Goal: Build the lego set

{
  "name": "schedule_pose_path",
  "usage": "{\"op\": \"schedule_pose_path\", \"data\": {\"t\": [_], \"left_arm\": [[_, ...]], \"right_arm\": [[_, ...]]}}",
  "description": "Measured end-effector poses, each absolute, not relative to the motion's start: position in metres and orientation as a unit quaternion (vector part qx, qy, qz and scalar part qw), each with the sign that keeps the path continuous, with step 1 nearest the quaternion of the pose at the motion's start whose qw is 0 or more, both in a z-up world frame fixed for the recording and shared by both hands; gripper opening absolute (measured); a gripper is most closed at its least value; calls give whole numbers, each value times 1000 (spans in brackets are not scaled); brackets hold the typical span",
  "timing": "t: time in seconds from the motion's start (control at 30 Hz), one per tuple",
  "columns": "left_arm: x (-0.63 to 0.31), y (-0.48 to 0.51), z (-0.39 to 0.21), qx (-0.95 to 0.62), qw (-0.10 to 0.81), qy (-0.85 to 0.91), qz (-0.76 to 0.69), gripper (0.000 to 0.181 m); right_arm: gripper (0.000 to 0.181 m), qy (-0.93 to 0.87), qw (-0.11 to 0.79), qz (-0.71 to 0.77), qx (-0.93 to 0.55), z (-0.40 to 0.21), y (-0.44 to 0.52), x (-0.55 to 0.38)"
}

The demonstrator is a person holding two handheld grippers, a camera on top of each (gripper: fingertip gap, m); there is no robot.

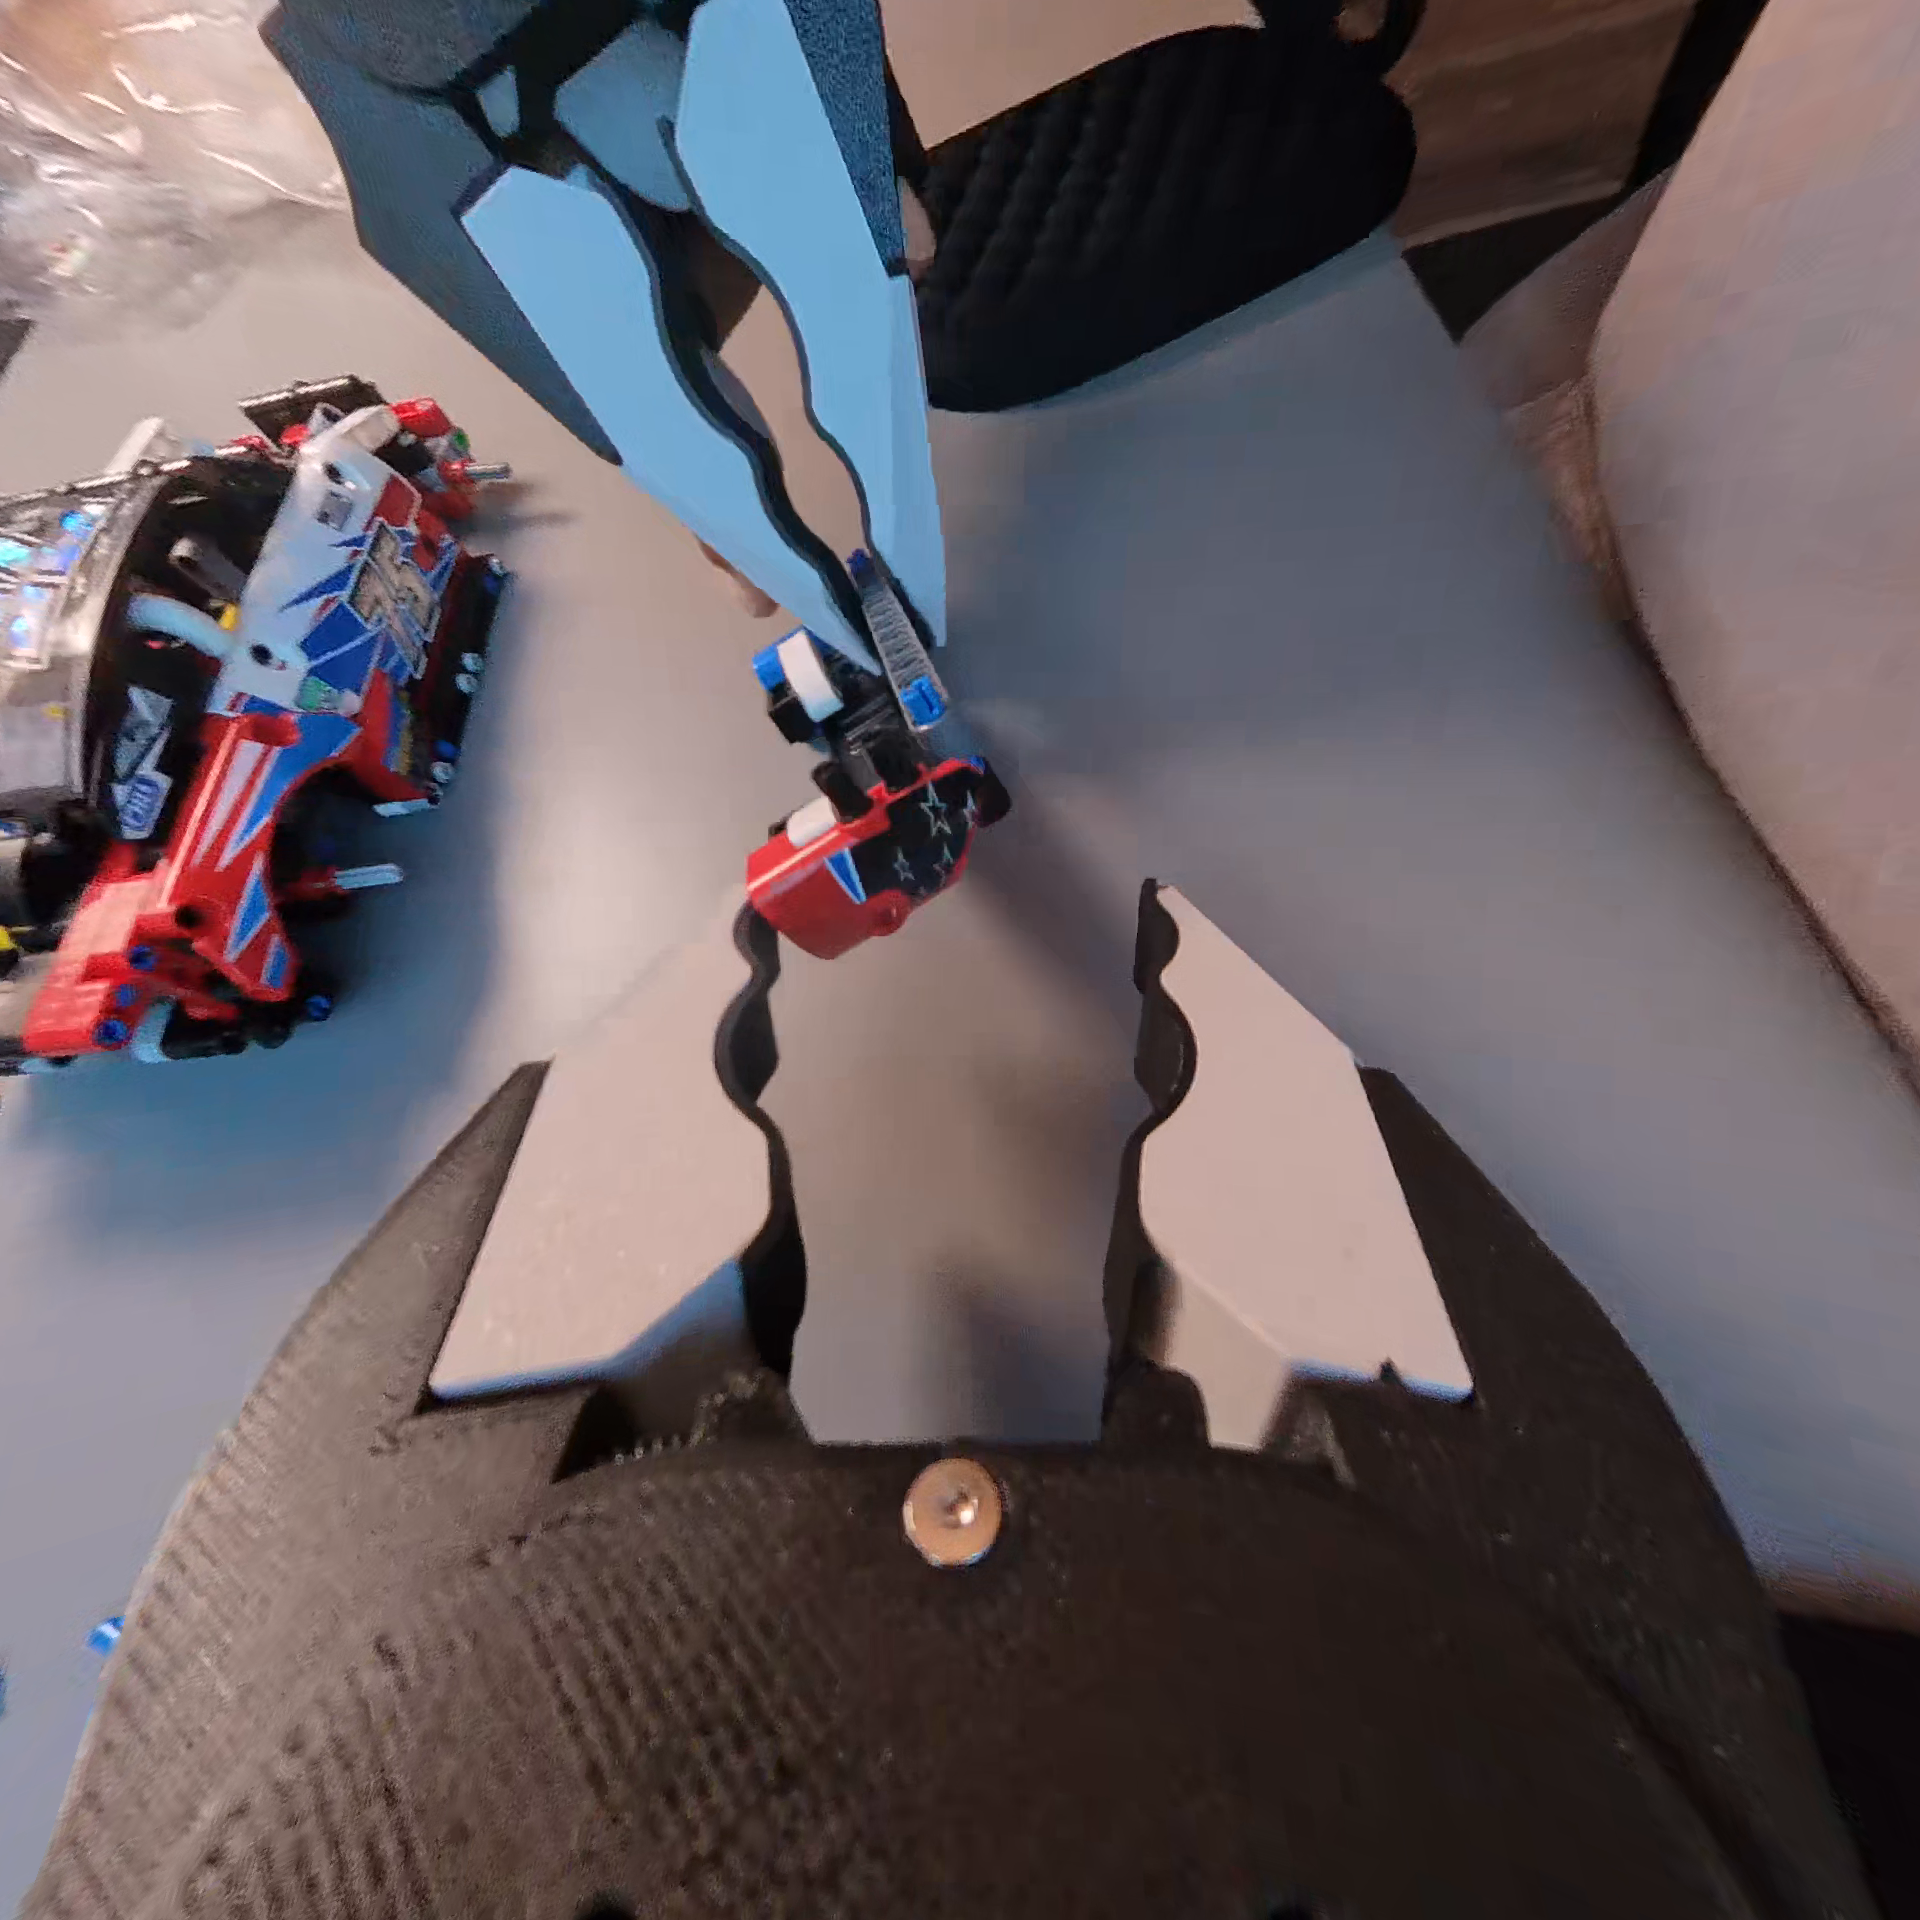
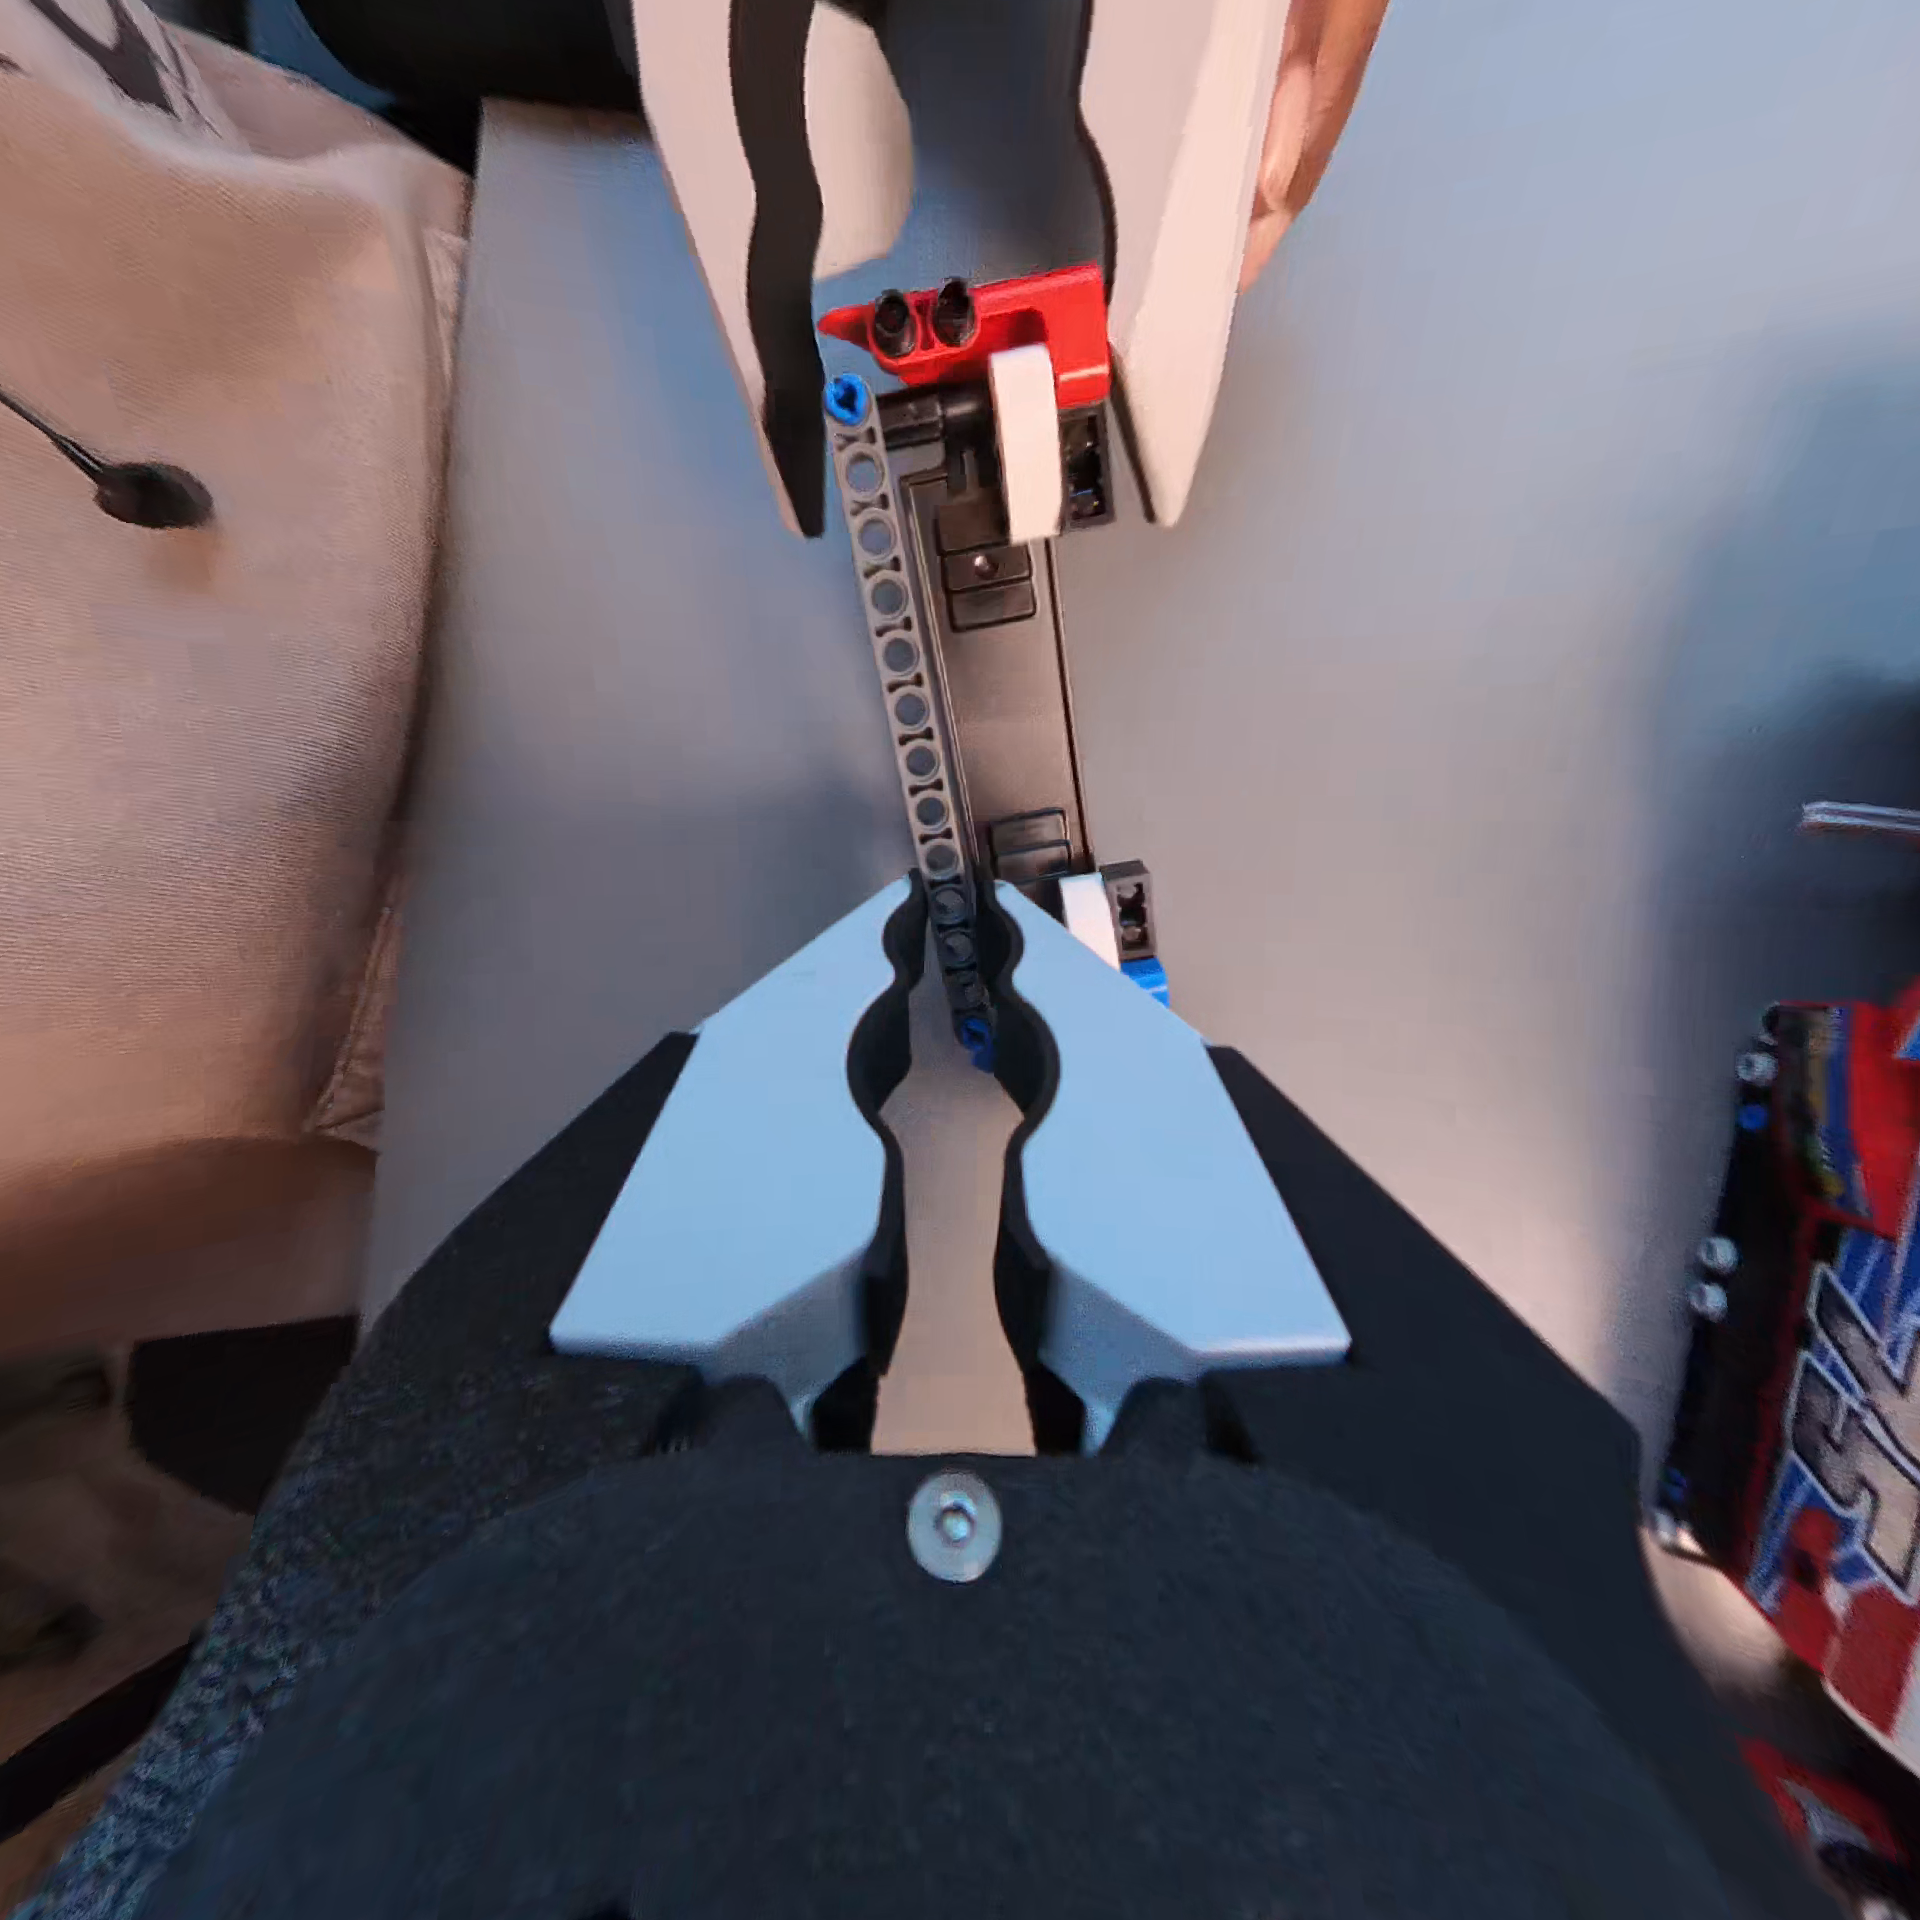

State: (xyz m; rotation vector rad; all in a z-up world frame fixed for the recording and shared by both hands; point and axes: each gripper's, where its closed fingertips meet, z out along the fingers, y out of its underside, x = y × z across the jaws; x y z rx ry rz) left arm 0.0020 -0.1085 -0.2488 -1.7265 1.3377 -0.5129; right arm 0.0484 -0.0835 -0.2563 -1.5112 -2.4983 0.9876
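A small Lego sub-assembly lies between both grippers: a long grey holed beam (image 2: pixel 904 665) beside a black frame, with a red star-printed panel (image 1: pixel 821 883) at one end. My right gripper (image 2: pixel 956 904) is shut on the near end of the beam; in the left wrist view it (image 1: pixel 899 644) comes in from above. My left gripper (image 1: pixel 951 904) is open, its fingers on either side of the red end (image 2: pixel 1039 312), and it grips nothing. The large red, white and blue Lego car (image 1: pixel 260 727) sits on the grey table (image 1: pixel 1299 675) to the left.
Clear plastic bags (image 1: pixel 104 156) lie at the table's far left corner, and a clear container (image 1: pixel 42 582) stands behind the car. A black chair (image 1: pixel 1143 208) stands past the table edge. A person's beige clothing (image 1: pixel 1766 520) is close along the table's side. The car shows at the right edge (image 2: pixel 1829 1351). The left gripper's tips are roughly 7 cm from the right gripper's.
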Motion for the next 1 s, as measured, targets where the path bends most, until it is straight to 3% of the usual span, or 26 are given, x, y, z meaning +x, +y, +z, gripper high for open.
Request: {"op": "schedule_pose_path", "data": {"t": [0.03,0.17,0.3,0.4,0.5,0.77,0.87,0.93,1.0], "left_arm": [[1,-103,-249,-694,443,533,-196,67],[-2,-95,-246,-692,459,521,-198,62],[-6,-92,-245,-692,470,509,-204,37],[-9,-91,-248,-699,465,501,-209,31],[-13,-89,-249,-722,451,471,-230,30],[-20,-74,-242,-801,383,289,-358,30],[-15,-75,-241,-797,365,267,-401,30],[-17,-74,-245,-802,359,258,-402,30],[-19,-75,-245,-801,358,251,-409,30]], "right_arm": [[5,-803,15,336,-492,-255,-84,46],[5,-793,-28,363,-488,-253,-90,41],[5,-781,-38,394,-483,-251,-96,38],[5,-774,-21,403,-488,-250,-94,34],[8,-774,45,400,-490,-246,-86,28],[51,-791,386,237,-411,-220,-68,3],[50,-794,434,163,-392,-233,-58,-11],[28,-795,413,195,-399,-240,-61,-15],[26,-796,401,213,-401,-240,-61,-18]]}}
